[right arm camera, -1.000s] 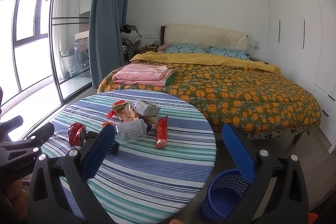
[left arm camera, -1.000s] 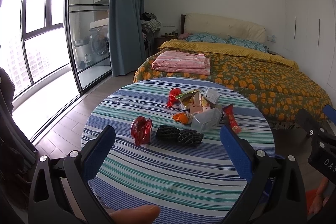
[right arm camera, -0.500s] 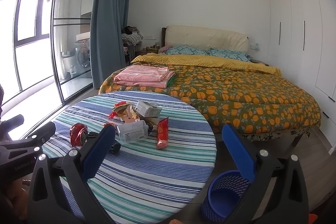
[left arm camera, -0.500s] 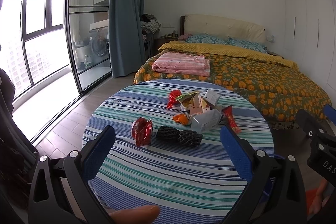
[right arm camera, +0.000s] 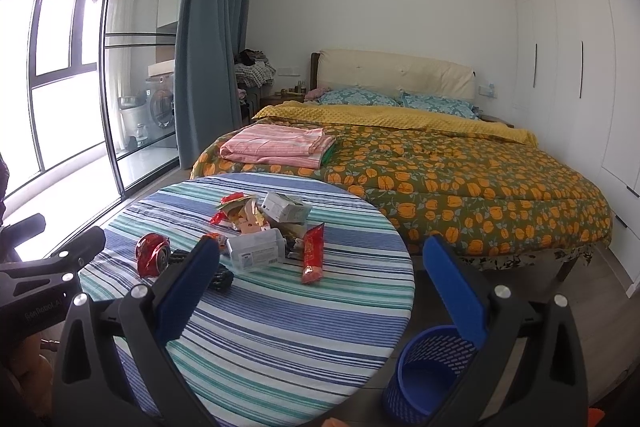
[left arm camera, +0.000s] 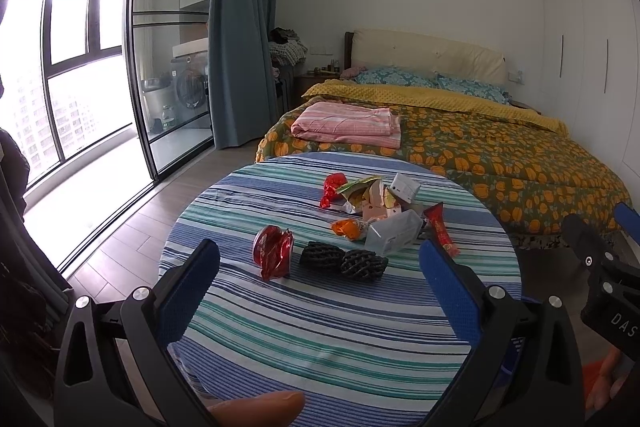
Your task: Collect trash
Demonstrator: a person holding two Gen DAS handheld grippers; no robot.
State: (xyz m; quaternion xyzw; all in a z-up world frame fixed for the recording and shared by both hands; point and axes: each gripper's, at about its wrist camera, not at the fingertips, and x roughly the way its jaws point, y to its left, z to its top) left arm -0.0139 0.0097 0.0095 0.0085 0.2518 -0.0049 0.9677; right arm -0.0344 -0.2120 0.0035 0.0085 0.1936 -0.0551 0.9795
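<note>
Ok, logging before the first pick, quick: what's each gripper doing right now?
Left gripper: jaws open, holding nothing, above the striped table.
Right gripper: jaws open, holding nothing.

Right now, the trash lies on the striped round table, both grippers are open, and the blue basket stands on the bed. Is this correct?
Not quite. The blue basket stands on the floor beside the striped round table, not on the bed; the right wrist view shows it. The rest holds: the trash lies on the table and both grippers are open.
</note>
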